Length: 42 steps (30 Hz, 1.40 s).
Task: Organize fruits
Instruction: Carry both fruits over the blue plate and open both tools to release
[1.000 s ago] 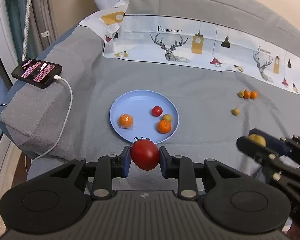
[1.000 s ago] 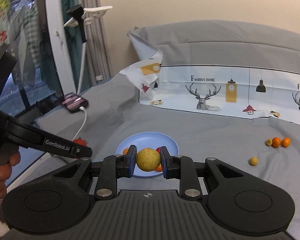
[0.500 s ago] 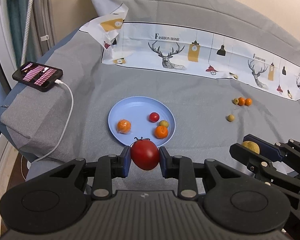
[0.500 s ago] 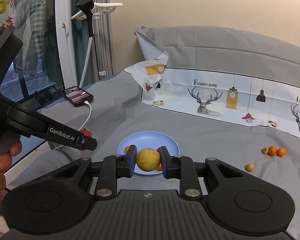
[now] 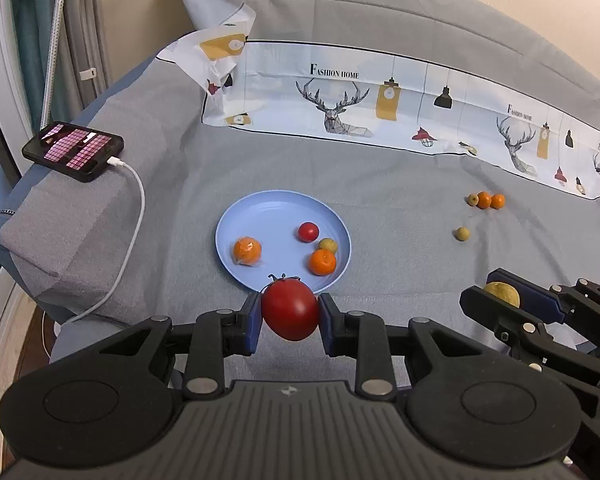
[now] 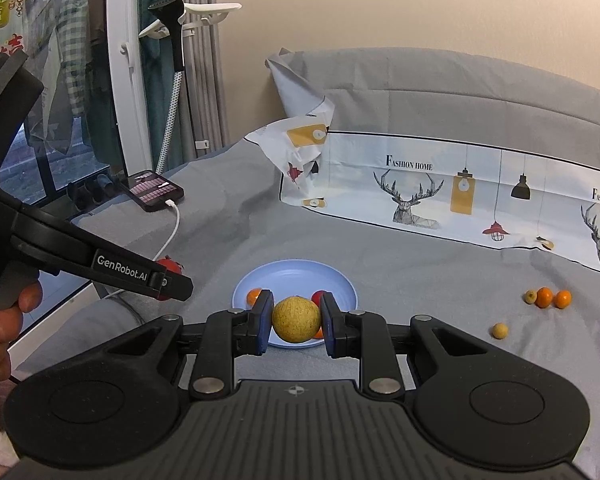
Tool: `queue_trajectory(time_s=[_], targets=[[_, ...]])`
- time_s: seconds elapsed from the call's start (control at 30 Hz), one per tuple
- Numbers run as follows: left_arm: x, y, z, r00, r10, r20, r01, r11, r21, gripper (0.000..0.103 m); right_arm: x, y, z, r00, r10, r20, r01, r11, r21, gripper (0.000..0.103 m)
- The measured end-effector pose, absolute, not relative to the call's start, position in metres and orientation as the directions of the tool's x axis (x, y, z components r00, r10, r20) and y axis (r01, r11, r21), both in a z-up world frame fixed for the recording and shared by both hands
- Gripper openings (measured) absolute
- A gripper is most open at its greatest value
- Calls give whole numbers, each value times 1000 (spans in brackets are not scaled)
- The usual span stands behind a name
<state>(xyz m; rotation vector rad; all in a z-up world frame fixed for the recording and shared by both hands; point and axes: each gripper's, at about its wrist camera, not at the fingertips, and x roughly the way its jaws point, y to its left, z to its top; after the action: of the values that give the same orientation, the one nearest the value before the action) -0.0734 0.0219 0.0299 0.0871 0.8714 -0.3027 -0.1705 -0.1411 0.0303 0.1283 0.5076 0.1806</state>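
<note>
My left gripper is shut on a red tomato, held above the bed just in front of the blue plate. The plate holds two oranges, a small red fruit and a small yellow fruit. My right gripper is shut on a yellow round fruit, held in front of the plate. The right gripper also shows at the right of the left wrist view. Loose small fruits lie on the sheet at the right, and one more lies nearer.
A phone on a white charging cable lies on the raised grey corner at the left. A patterned pillowcase lies along the back. The bed edge drops off at the left, by a window and a stand.
Both grippers have drawn back and risen slightly with their fruits, so the plate looks farther away. Neither grip has changed.
</note>
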Motion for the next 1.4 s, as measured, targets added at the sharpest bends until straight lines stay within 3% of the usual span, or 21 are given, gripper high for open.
queue_trajectory(time_s=[0.63, 1.4], targets=[[-51, 27, 22, 596, -207, -776, 265, 963, -53, 33, -152, -136, 21, 837, 197, -511, -123, 977, 174, 26], [95, -5, -45, 492, -125, -861, 247, 969, 1, 33, -18, -130, -49, 737, 268, -620, -177, 962, 206, 26]])
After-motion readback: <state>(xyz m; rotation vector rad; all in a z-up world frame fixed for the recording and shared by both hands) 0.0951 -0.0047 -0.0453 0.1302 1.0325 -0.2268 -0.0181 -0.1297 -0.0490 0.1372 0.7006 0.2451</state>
